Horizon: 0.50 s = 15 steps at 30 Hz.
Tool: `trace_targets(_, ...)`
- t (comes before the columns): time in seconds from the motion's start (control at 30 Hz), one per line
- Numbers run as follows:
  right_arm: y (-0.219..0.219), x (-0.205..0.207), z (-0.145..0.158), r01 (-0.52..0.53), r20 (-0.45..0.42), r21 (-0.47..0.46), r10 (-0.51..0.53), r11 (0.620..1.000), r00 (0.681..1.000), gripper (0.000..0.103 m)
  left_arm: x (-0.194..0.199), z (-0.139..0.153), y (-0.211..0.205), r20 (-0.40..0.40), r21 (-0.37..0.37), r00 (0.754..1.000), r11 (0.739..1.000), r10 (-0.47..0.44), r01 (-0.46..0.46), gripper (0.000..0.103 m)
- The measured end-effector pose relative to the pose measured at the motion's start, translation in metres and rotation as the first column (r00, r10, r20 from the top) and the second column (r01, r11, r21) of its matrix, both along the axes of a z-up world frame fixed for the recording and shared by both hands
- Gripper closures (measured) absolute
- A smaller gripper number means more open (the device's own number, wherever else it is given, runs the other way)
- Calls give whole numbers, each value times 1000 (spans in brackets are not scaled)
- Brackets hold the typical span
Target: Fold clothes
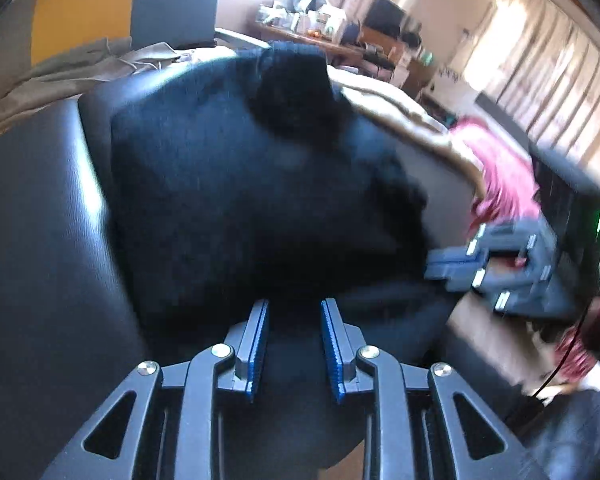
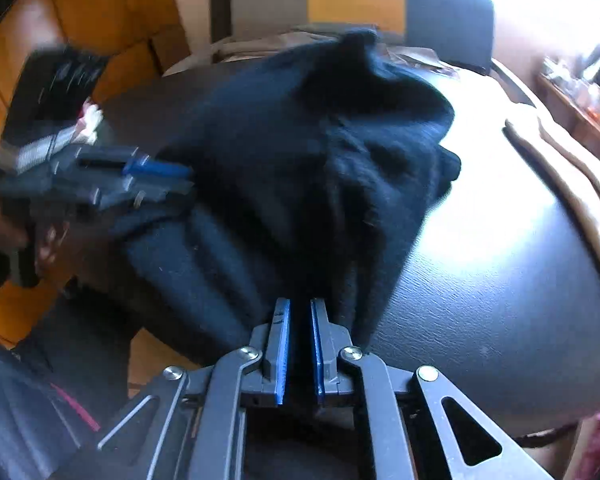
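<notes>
Cluttered living room, bright curtained windows, dark leather-look table (image 2: 500,280) as the work surface. Navy garment (image 1: 240,184) lay bunched across the table's middle, with one edge hanging over the near side. Tan cloth (image 1: 400,108) and a pink garment (image 1: 504,184) sat near the far edge, apart from it.

Left gripper (image 1: 294,308) had its jaws partly apart with the navy fabric right at the tips; in the right wrist view it seemed to pinch the garment's edge, but blur made the hold uncertain. Right gripper (image 2: 300,306) was nearly closed, a fold of navy fabric running between its blue pads, so it appeared clamped on the hem.

Likely step: pulling the near edge taut before folding. To do it well, both grips should stay on the same edge, lift level, draw apart to flatten the bunch, then carry over evenly. Risk: thin fabric slipping from the left jaws.

No readable brands, labels or writing; blur hid any.
</notes>
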State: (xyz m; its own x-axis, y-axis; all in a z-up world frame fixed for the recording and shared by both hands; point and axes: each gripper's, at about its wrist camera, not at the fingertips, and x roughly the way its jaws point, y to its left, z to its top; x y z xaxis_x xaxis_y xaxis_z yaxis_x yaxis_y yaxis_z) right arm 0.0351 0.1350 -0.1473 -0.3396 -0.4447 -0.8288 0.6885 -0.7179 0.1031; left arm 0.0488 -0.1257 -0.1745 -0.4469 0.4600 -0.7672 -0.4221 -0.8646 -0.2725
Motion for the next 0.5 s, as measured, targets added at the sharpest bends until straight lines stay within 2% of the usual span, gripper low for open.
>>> trace_targets(0.17,1,-2,5,1,41,-20,0,1000,999,93,4,20,-8,-20,44,1000,999,23,-22,77)
trace_targets(0.23,5,-4,17,14,62,-48,-11,999,998,86,1,36,-12,-55,64,998,998,21,-18,77)
trace_targets(0.27,4,-4,28,18,45,-72,-14,997,999,84,-2,45,-15,-75,78,997,997,25,-19,77)
trace_targets(0.3,2,-7,42,24,20,-102,-22,994,1000,76,-9,53,-20,-87,98,996,995,33,-25,77)
trace_targets(0.33,-1,-9,55,30,-5,-132,-31,991,1000,63,-16,61,-25,-95,121,995,992,44,-32,77)
trace_targets(0.4,-8,-18,78,47,-63,-195,-61,980,996,47,-33,74,-35,-126,143,989,988,74,-55,77)
trace_targets(0.5,-31,-45,93,56,-130,-221,-86,974,988,47,-65,84,-38,-153,123,985,990,84,-66,77)
